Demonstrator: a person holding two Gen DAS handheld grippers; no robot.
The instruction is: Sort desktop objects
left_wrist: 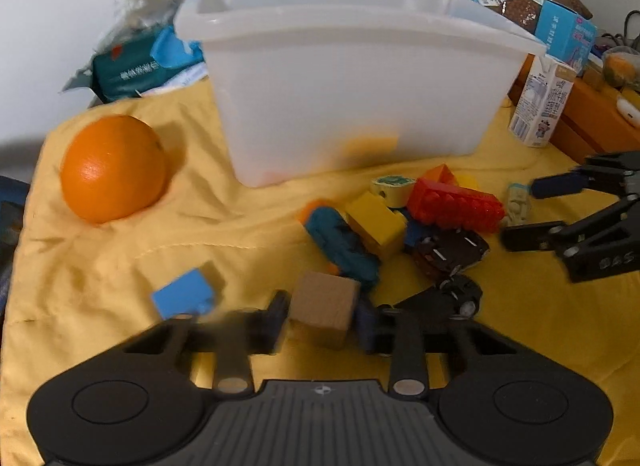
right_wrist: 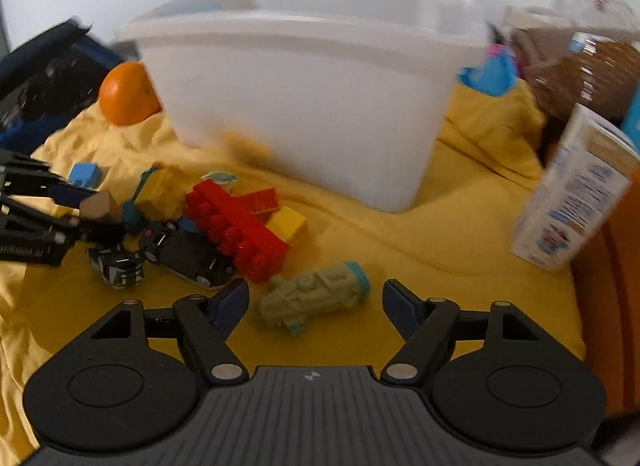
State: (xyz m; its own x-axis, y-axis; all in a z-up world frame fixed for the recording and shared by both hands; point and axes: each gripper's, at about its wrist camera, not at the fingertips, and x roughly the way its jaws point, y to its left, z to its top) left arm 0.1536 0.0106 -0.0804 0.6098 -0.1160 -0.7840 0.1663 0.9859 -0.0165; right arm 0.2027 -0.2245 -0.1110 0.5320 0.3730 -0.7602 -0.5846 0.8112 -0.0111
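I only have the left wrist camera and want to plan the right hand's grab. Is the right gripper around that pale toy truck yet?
Observer: The right gripper is open, and the toy truck lies between its fingers, touching neither.
Operator: Anything crowding it?
Observer: The red brick comes close to the truck's left end, near the left finger.
Operator: And on the other side?
Observer: The milk carton stands off to the right, apart from the finger.
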